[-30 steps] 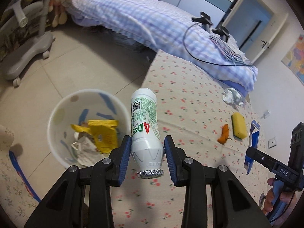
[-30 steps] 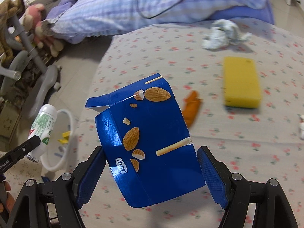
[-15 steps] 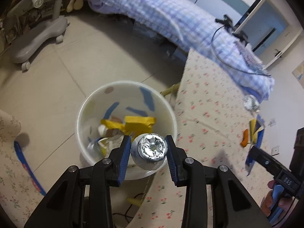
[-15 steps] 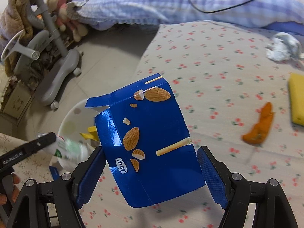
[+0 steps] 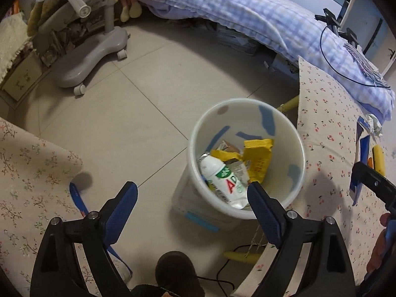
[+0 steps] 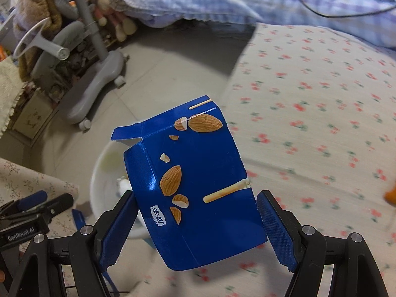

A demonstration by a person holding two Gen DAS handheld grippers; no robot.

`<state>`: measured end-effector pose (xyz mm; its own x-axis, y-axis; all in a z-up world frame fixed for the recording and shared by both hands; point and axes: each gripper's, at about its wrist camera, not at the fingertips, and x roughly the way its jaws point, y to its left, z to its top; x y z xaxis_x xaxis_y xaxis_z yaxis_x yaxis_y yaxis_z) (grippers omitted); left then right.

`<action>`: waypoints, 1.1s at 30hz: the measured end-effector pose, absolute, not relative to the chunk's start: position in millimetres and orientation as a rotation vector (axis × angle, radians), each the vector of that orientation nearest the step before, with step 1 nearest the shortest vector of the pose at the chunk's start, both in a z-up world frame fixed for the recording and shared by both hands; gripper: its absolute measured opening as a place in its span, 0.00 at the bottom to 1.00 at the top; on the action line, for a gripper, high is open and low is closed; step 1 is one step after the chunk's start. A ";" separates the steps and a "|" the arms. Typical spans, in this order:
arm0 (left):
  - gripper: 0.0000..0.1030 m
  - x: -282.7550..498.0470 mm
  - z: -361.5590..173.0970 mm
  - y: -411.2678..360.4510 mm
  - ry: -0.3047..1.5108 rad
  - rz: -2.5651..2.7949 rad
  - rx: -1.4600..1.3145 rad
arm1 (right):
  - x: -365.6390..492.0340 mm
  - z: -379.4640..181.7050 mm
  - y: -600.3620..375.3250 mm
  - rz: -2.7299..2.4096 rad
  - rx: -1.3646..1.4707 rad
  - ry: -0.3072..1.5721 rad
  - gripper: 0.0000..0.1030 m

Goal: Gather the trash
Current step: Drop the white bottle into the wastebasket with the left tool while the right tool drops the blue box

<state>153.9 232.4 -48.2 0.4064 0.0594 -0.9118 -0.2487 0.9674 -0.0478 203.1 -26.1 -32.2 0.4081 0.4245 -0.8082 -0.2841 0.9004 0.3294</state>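
A white bin (image 5: pixel 294 133) stands on the floor beside the flowered table. Inside it lies the white and green bottle (image 5: pixel 222 175) on yellow wrappers (image 5: pixel 257 158). My left gripper (image 5: pixel 193 199) hangs above the bin's near rim, its jaws opening wide with nothing between them. My right gripper (image 6: pixel 195 220) is shut on a blue almond-stick box (image 6: pixel 195 180), held over the table edge. The bin (image 6: pixel 104 170) shows behind that box. In the left wrist view the box (image 5: pixel 363 148) appears edge-on at far right.
A grey chair base (image 5: pixel 91 57) stands on the tiled floor at back left. A bed with checked bedding (image 5: pixel 247 7) runs along the back. On the flowered table (image 5: pixel 329 128) lie a yellow sponge (image 5: pixel 378 158) and crumpled paper (image 5: pixel 373 123). A dark slipper (image 5: pixel 175 274) is below.
My left gripper moved over the bin, tipped downward and opened; the bottle dropped into the bin. My right gripper carried the blue box leftward toward the table edge and the bin.
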 end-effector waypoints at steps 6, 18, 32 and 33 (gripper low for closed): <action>0.91 139.9 -49.8 255.9 1.138 0.225 -0.207 | 208.0 -34.7 8.4 0.490 0.102 1.021 0.80; 0.91 130.4 -48.2 286.1 1.126 0.255 -0.265 | 216.4 -43.9 40.2 0.560 0.104 0.954 0.98; 0.92 135.2 -33.0 261.9 1.105 0.202 -0.284 | 200.7 -23.3 1.1 0.482 0.048 0.932 0.98; 0.92 136.2 -31.7 257.7 1.105 0.194 -0.288 | 199.4 -21.8 -6.0 0.471 0.050 0.933 0.98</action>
